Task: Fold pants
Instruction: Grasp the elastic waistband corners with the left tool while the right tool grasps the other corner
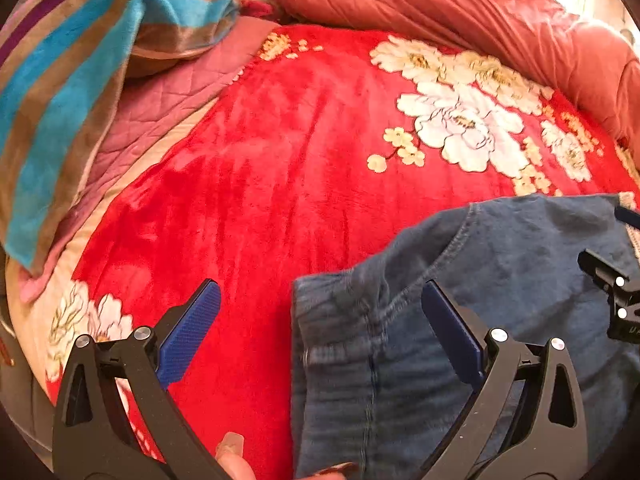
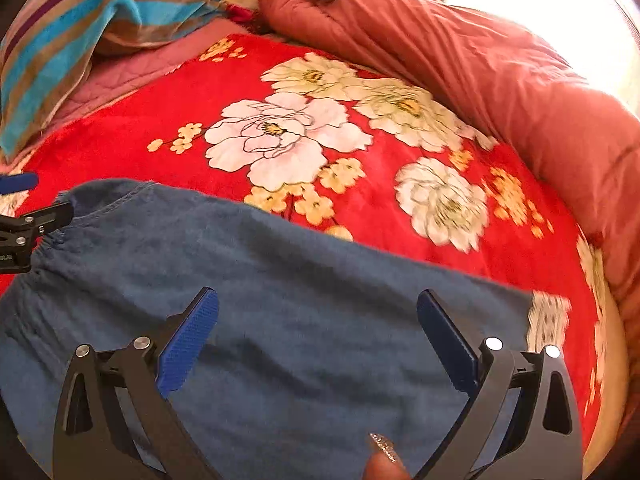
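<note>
Blue denim pants point(image 1: 500, 280) lie on a red floral blanket point(image 1: 260, 168). In the left wrist view the elastic waistband end is at lower middle. My left gripper point(image 1: 320, 308) is open, jaws wide, straddling the waistband's left edge, holding nothing. In the right wrist view the pants point(image 2: 280, 300) spread across the lower frame, with a patterned hem point(image 2: 548, 316) at the right. My right gripper point(image 2: 318, 312) is open above the denim, empty. The other gripper shows at each view's edge: the right one point(image 1: 616, 296) and the left one point(image 2: 24, 232).
A striped blue and brown blanket point(image 1: 80, 80) is bunched at the back left. A rust-coloured quilt point(image 1: 460, 12) is piled along the back and right. A pink quilted sheet point(image 1: 168, 104) lies under the striped blanket. Bright window light is at the top right.
</note>
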Available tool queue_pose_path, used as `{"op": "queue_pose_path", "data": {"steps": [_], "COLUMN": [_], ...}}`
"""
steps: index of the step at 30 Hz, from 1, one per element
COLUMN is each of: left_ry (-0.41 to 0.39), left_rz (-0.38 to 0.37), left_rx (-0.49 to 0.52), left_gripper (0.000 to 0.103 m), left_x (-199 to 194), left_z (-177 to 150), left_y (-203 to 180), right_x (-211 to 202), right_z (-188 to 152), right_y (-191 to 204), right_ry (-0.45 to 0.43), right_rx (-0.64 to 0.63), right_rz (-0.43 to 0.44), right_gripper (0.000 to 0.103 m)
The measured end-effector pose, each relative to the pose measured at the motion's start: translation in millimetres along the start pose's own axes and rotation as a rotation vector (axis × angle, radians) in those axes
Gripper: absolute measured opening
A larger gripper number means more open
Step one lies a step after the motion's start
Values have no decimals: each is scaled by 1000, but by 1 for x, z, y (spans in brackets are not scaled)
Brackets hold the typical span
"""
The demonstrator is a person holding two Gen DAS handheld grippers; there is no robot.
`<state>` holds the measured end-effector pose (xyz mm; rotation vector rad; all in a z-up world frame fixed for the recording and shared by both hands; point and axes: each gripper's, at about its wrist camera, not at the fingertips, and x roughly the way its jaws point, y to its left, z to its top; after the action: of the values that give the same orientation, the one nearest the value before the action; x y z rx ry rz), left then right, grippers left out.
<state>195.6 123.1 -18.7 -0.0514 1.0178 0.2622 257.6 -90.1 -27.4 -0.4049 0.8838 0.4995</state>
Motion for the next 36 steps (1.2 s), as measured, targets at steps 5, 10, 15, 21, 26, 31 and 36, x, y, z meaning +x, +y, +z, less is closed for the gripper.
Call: {"op": "queue_pose_path", "data": {"steps": [5, 10, 15, 21, 26, 31, 36], "left_ry": [46, 71, 87, 48, 16, -43, -89], "left_rz": [-30, -39, -105, -124, -110, -108, -143], "left_rx": [-7, 0, -58, 2, 52, 70, 84], "left_gripper": [94, 94, 94, 70, 45, 27, 14], "left_x": [21, 37, 45, 36, 28, 11, -8], "left_z": [9, 16, 16, 12, 12, 8, 1], "left_y": [-2, -7, 1, -10, -20, -20, -22], "right_x": [25, 42, 55, 51, 40, 19, -22], "right_z": [15, 26, 30, 26, 24, 15, -1], "right_y": [7, 11, 5, 11, 23, 25, 18], "right_ry": [40, 58, 80, 69, 40, -15, -101], "right_rx": [-86, -136, -121, -151, -204, -174, -116], "right_rz": [12, 60, 137, 221, 262, 280, 320], "right_gripper": [99, 99, 98, 70, 32, 9, 6]}}
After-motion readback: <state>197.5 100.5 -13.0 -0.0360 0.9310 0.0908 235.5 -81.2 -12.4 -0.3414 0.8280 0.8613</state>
